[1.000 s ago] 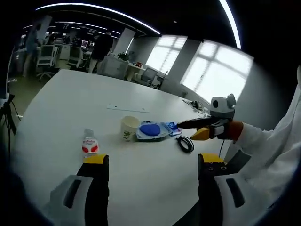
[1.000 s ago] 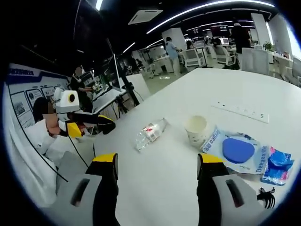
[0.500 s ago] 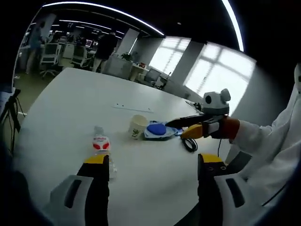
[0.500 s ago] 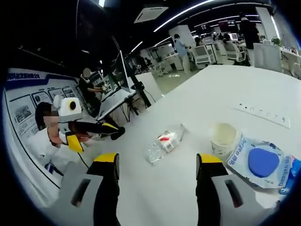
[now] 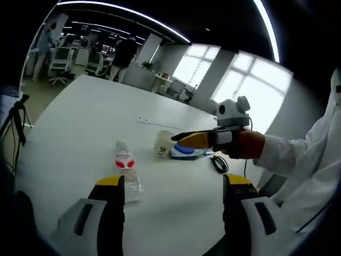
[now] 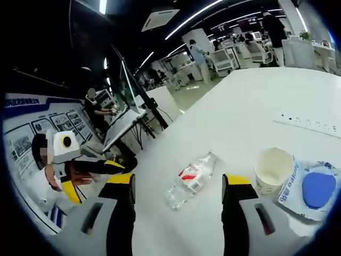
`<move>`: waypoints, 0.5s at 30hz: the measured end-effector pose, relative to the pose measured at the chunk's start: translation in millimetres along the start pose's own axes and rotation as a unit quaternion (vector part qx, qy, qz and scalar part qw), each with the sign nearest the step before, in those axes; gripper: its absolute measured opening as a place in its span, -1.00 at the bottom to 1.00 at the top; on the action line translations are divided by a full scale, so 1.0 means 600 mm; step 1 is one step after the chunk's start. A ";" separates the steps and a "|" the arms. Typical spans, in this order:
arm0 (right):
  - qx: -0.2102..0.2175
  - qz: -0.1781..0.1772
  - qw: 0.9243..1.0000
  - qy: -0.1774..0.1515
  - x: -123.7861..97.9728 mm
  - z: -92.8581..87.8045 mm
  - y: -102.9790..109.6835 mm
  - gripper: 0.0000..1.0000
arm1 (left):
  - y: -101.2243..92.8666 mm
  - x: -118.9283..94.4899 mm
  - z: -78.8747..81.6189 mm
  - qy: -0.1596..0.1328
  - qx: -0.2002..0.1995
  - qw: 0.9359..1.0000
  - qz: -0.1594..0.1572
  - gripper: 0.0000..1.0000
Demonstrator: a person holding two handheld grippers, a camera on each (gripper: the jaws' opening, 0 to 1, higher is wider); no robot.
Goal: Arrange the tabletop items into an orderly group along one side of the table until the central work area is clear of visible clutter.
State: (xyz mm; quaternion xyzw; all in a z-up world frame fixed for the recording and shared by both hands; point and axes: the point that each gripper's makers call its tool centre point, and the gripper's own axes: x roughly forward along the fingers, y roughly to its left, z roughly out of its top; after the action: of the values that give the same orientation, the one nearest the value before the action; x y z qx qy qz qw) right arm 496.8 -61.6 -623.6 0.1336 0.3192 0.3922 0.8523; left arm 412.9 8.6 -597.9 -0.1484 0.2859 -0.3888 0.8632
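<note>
Your left gripper (image 5: 171,184) stands wide apart with nothing between its jaws, low over the white table (image 5: 74,122). The plastic bottle (image 5: 128,169) lies on its side just ahead of the left jaw, cap pointing away from you, its near end touching or almost touching that jaw tip; you cannot tell which. Further ahead and a little to the right sit the paper cup (image 5: 163,144), upright, and the blue-and-white packet (image 5: 187,152) just beside it, with a black coiled cable (image 5: 219,163) on the table near the packet's right. Your right gripper (image 5: 184,141) reaches in from the right above the packet, partly hiding the cup. Left of the bottle the tabletop is bare out to its curved far edge. In the right gripper view, your right gripper (image 6: 178,181) is also spread wide and empty; the bottle (image 6: 192,178) lies between and just ahead of its jaws, the cup (image 6: 273,169) ahead of the right jaw with the packet (image 6: 310,188) touching its right side. The table's edge runs close past the left jaw, where the left gripper (image 6: 127,162) hangs.
</note>
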 end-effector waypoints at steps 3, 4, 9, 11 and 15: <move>0.017 -0.007 1.000 -0.007 0.017 0.004 -0.002 0.30 | 0.007 0.001 -0.002 -0.001 -0.004 1.000 -0.001 0.52; 0.027 -0.007 1.000 -0.011 0.027 0.006 -0.003 0.29 | 0.010 0.001 -0.003 -0.002 -0.005 1.000 -0.001 0.52; 0.065 -0.019 0.997 -0.023 0.058 0.011 -0.014 0.28 | 0.019 0.006 -0.006 -0.003 -0.009 1.000 -0.003 0.51; 0.079 -0.022 0.996 -0.028 0.071 0.012 -0.017 0.28 | 0.021 0.007 -0.006 -0.004 -0.009 1.000 -0.004 0.51; 0.114 -0.040 0.992 -0.034 0.096 0.012 -0.032 0.27 | 0.024 0.009 -0.008 -0.005 -0.010 1.000 -0.006 0.51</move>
State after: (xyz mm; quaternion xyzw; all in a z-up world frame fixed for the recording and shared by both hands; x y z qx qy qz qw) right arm 540.8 -30.7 -652.5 0.2298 0.3378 0.3144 0.8569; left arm 421.7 13.9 -610.6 -0.1603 0.2843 -0.3906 0.8608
